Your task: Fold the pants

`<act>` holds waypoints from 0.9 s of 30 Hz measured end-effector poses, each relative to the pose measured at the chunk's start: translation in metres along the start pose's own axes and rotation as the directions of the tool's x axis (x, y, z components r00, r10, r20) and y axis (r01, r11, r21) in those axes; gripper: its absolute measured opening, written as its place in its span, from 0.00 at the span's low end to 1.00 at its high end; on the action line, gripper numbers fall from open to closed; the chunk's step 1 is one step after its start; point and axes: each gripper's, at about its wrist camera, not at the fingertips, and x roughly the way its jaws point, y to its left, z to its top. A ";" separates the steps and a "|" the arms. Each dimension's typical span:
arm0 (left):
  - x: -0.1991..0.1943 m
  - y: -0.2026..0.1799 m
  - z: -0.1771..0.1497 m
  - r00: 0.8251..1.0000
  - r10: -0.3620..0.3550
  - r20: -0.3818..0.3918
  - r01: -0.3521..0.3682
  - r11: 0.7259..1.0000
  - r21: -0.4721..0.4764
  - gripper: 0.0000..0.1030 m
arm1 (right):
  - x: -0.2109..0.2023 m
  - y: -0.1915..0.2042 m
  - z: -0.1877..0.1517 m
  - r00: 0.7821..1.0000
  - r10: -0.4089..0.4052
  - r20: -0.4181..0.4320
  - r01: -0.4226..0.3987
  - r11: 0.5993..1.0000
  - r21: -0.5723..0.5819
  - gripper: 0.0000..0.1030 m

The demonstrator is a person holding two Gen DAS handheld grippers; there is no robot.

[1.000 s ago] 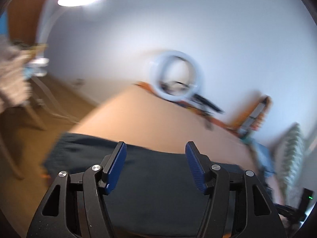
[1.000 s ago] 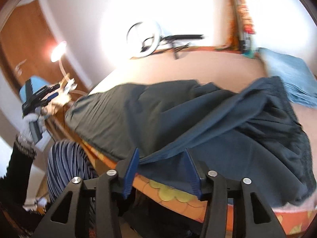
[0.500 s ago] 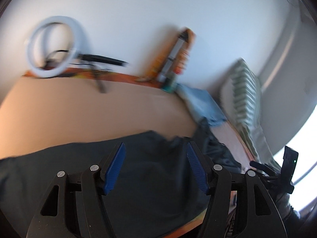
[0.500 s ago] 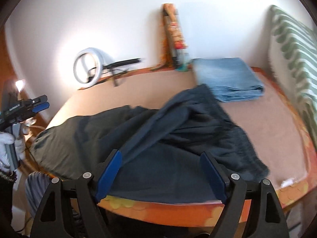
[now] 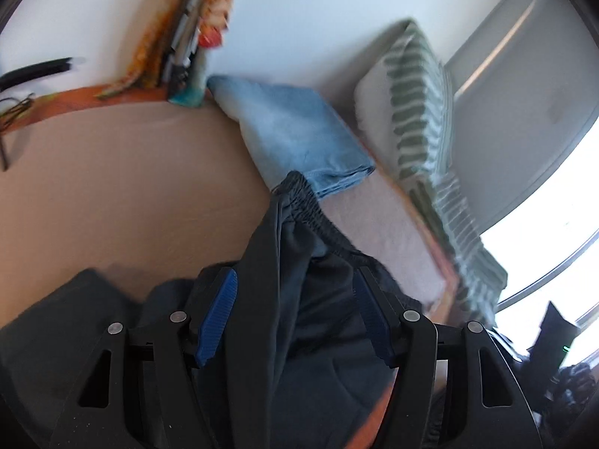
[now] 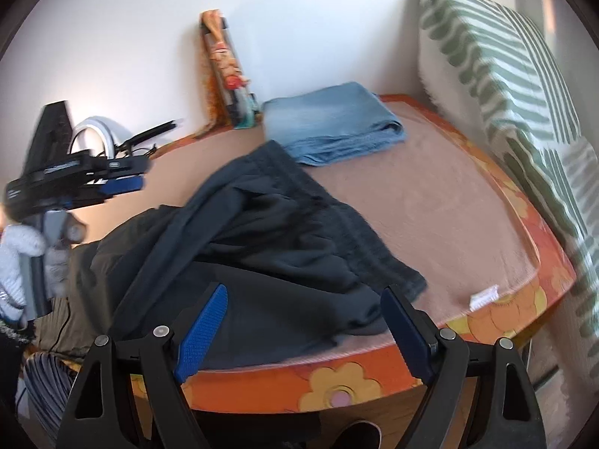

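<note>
Dark pants [image 6: 284, 247] lie crumpled on the bed, the elastic waistband [image 5: 310, 209] toward the folded jeans and the legs trailing left. My left gripper [image 5: 294, 316] hovers over the waist part, open; a fold of cloth shows between its blue pads [image 5: 217, 314], which do not press on it. In the right wrist view the left gripper [image 6: 127, 177] is blurred at the left, held by a gloved hand [image 6: 18, 262]. My right gripper [image 6: 305, 333] stands wide open at the bed's near edge, just before the pants' hem, with nothing held.
Folded light-blue jeans [image 6: 337, 123] sit behind the pants by the wall. A green-striped pillow [image 6: 505, 75] fills the right side. The bed's orange flowered edge [image 6: 337, 381] runs along the front. A ring light [image 6: 97, 127] and an orange box [image 6: 224, 75] lean at the wall.
The left gripper has swung far right, from the legs' end to over the waistband. The right gripper's jaws have widened off the pants' edge, and it has shifted right.
</note>
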 end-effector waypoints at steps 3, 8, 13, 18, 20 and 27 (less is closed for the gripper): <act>0.031 0.000 0.007 0.998 0.029 -0.047 -0.030 1.000 -0.006 0.62 | -0.003 -0.010 -0.001 1.000 -0.007 0.006 0.007 1.000 0.011 0.84; 0.063 0.009 0.011 0.997 0.036 -0.072 -0.040 0.997 -0.065 0.62 | -0.002 -0.019 0.000 1.000 -0.023 0.015 0.023 1.000 0.005 0.84; 0.074 0.017 0.011 0.994 0.075 -0.076 -0.081 0.994 -0.078 0.44 | 0.006 -0.027 0.001 1.000 -0.010 0.013 0.010 1.000 0.014 0.84; 0.072 0.020 0.009 1.000 0.027 -0.008 -0.028 0.996 -0.087 0.09 | 0.017 -0.043 0.000 1.000 0.010 -0.004 -0.010 0.998 0.060 0.83; 0.067 0.010 0.008 1.000 -0.012 0.024 0.014 0.997 -0.076 0.07 | 0.021 -0.052 0.000 1.000 0.023 -0.004 -0.022 0.996 0.089 0.83; 0.036 -0.049 -0.011 0.992 -0.120 0.029 0.116 0.987 0.107 0.06 | 0.025 -0.082 0.017 0.996 0.092 0.013 -0.092 0.984 0.153 0.81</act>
